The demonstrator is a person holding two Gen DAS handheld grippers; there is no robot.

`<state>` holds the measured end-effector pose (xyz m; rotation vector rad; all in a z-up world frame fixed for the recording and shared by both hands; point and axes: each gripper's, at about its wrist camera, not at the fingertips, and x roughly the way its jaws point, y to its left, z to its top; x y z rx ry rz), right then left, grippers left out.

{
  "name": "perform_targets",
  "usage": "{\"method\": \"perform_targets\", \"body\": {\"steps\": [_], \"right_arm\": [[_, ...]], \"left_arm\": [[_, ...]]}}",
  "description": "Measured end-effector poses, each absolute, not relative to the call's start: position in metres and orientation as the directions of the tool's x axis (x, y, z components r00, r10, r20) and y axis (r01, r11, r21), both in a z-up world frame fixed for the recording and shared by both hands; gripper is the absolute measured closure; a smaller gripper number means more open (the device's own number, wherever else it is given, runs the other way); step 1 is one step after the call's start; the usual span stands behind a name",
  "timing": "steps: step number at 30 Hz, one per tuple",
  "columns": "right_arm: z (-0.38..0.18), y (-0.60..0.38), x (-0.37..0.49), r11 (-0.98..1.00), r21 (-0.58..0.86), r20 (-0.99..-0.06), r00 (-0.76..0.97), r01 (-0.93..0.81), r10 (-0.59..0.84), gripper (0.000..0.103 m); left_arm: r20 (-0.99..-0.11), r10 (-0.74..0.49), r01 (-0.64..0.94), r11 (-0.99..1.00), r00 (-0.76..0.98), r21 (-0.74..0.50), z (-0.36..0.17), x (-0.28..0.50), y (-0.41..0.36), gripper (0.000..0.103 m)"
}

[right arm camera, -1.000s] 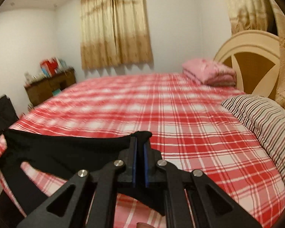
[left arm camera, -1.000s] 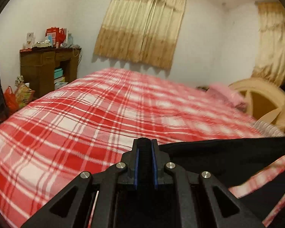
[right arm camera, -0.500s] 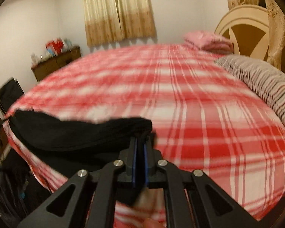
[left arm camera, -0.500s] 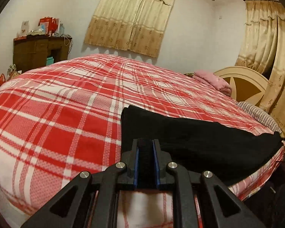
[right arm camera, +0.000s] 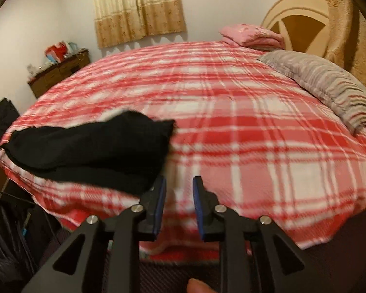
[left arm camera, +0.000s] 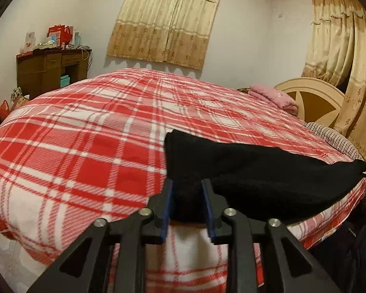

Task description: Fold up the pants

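Item: black pants [left arm camera: 256,171], bunched at the plaid bed's [left arm camera: 85,146] near edge, 6 o'clock. Our left tongs [left arm camera: 186,205] stand parted around cloth; right tongs [right arm camera: 178,202] wide, empty. We judge most folding remains.

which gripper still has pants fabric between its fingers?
The left gripper: the black pants sit in the gap between its open fingers. The right gripper is open with only the plaid bedspread showing between its fingers; the pants lie beside it.

The pants [left arm camera: 256,173] lie on the bed's [left arm camera: 90,151] near edge. At eleven o'clock beyond the bed stands a cabinet [left arm camera: 48,73]; at two o'clock, a folded blanket [left arm camera: 273,96] lies before the headboard [left arm camera: 312,100].
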<state>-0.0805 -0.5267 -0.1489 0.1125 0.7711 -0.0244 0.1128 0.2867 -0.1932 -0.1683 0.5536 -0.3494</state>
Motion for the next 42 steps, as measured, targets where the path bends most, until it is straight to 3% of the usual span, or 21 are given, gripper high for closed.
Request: {"method": "perform_targets", "body": {"steps": [2,5,8,10,12,16,23,30,36,42], "right_arm": [[-0.147,-0.532,-0.090,0.991,0.096,-0.691,0.723,0.090,0.001,0.076],[-0.139,-0.543,-0.098,0.979,0.139,-0.667,0.745,0.151,-0.020,0.058],[-0.124,-0.555,-0.098,0.936,0.306,-0.599,0.799,0.172,0.049,0.052],[-0.114,-0.551,-0.088,0.915,0.379,-0.571,0.813,0.138,0.114,0.047],[-0.107,-0.537,-0.078,0.925,0.363,-0.567,0.814,0.113,0.124,0.042],[-0.105,-0.509,-0.060,0.945,0.318,-0.573,0.809,0.072,0.131,0.034],[-0.118,-0.504,-0.056,0.933,0.350,-0.571,0.809,0.087,0.139,0.034],[-0.110,-0.528,-0.053,0.896,0.384,-0.594,0.803,0.223,0.055,0.034],[-0.099,-0.559,-0.048,0.831,0.441,-0.621,0.783,0.340,0.010,0.034],[-0.114,-0.569,-0.015,0.818,0.453,-0.688,0.722,0.354,0.068,0.035]], "left_arm": [[-0.494,-0.358,0.268,0.931,0.792,-0.246,-0.195,0.109,0.292,0.065],[-0.507,-0.348,0.255,0.935,0.789,-0.246,-0.195,0.106,0.297,0.062],[-0.508,-0.338,0.243,0.938,0.792,-0.246,-0.194,0.105,0.299,0.061],[-0.519,-0.314,0.218,0.947,0.795,-0.238,-0.195,0.105,0.299,0.044],[-0.545,-0.288,0.195,0.955,0.787,-0.223,-0.196,0.105,0.300,0.038],[-0.574,-0.223,0.174,0.975,0.788,-0.139,-0.197,0.094,0.311,0.038],[-0.521,-0.166,0.052,0.973,0.837,-0.227,-0.184,0.088,0.346,0.038],[-0.456,-0.278,0.153,0.944,0.845,-0.293,-0.165,0.124,0.290,0.038],[-0.506,-0.332,0.211,0.936,0.796,-0.282,-0.180,0.150,0.235,0.038],[-0.521,-0.295,0.214,0.954,0.801,-0.212,-0.188,0.146,0.221,0.038]]}}
